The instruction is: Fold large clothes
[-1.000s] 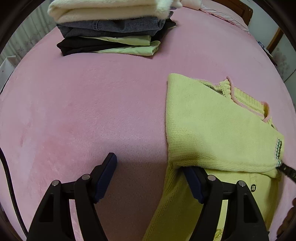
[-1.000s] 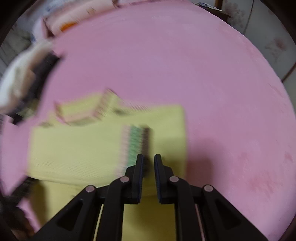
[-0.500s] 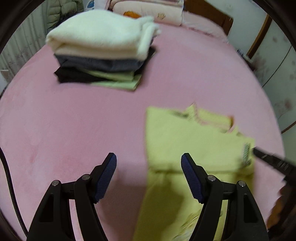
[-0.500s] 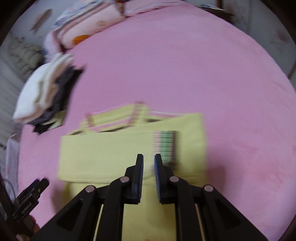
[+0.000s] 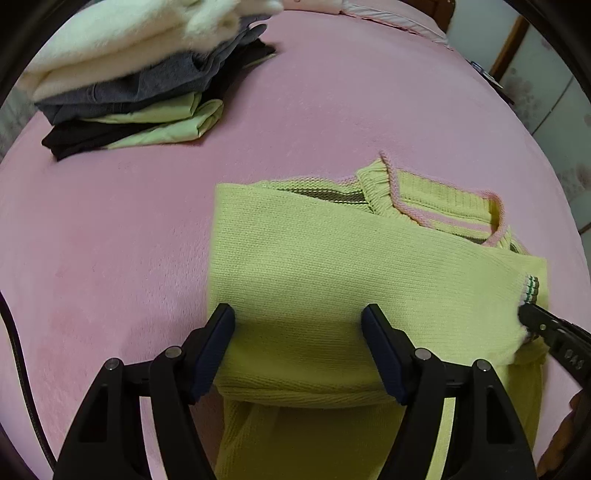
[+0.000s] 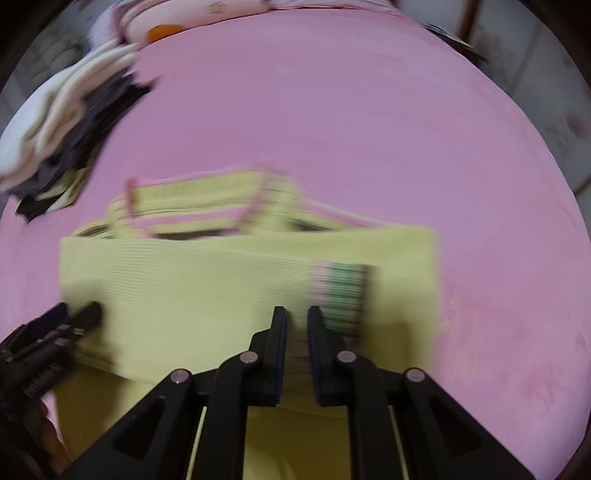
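Observation:
A yellow knit sweater with a pink-edged collar lies on the pink bed, one sleeve folded across its chest. My left gripper hangs open just above that sleeve, its pads wide apart, the left one at the sweater's left edge. My right gripper is at the sleeve's striped cuff. In the blurred right wrist view its jaws are closing, almost together, with sleeve fabric between them beside the cuff. The left gripper shows at the sweater's far side.
A stack of folded clothes, white on top, then grey, green and black, sits at the back left of the bed. The same stack shows in the right wrist view, with pillows behind. A black cable hangs at the left.
My left gripper has shifted right, from straddling the sweater's left edge to standing over the folded sleeve. The right gripper stays at the cuff, and its view is still smeared by motion.

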Motion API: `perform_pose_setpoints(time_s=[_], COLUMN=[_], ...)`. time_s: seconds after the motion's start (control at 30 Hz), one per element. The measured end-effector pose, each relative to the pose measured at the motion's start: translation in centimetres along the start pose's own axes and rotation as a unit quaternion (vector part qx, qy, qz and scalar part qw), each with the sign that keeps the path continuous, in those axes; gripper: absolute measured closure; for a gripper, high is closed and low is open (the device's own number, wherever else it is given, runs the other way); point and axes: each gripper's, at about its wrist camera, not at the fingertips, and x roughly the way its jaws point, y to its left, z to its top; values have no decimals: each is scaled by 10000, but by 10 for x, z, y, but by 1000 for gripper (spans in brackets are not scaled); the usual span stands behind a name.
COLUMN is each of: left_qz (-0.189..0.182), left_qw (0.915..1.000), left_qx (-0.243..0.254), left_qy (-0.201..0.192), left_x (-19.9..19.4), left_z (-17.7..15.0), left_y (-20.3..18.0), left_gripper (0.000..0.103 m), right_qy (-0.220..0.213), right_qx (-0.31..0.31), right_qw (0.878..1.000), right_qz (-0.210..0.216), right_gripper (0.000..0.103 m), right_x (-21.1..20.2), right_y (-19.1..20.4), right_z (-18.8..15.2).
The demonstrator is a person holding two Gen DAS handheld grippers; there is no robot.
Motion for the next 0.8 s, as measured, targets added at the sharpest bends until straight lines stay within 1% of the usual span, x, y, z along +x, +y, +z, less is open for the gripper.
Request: perform_pose_setpoints(time_s=[0.03,0.07,0.1,0.13,0.2,0.27,0.33,0.37,0.43,0.5,0.57,0.63,0.8], left_qz=[19,40,54,66,66,-38,-124,-160,-231,-283,-333,-319,-270], left_qw=[10000,9999,9999,9999,9999,10000,9998,9998,9996,9995,9993,9993,9989], left_qx=[61,99,115,120,57,-54,-127,-142,-143,-130,-107,-71,-78], left_qy=[3,15,37,56,71,59,66,59,14,-13,-89,-161,-370], left_x=[-1,-3,-5,-8,-20,-35,-53,-63,-86,-110,-136,-158,-213], left_z=[0,0,1,1,1,0,-2,-3,-8,-10,-14,-10,-29], left_y=[-2,-3,-4,-5,-8,-10,-13,-15,-19,-25,-30,-40,-52], left_gripper=[32,32,32,32,32,32,22,15,14,14,14,14,14], right_qy=[10,22,30,59,122,202,264,263,240,231,156,42,-202], right_qx=[80,117,129,145,233,418,655,703,736,617,389,181,-182], right_qw=[9998,9997,9997,9998,9994,9981,9951,9943,9930,9929,9942,9951,9949], right_qz=[157,219,211,149,242,414,695,762,896,988,992,974,975], right_gripper=[95,95,94,90,90,90,90,90,90,90,90,90,90], right_x=[-3,-5,-7,-10,-16,-24,-34,-38,-58,-77,-104,-130,-187], right_y=[-12,-17,-19,-21,-25,-26,-25,-25,-25,-24,-20,-22,-22], right_z=[-3,-6,-8,-9,-12,-14,-18,-20,-28,-32,-36,-42,-48])
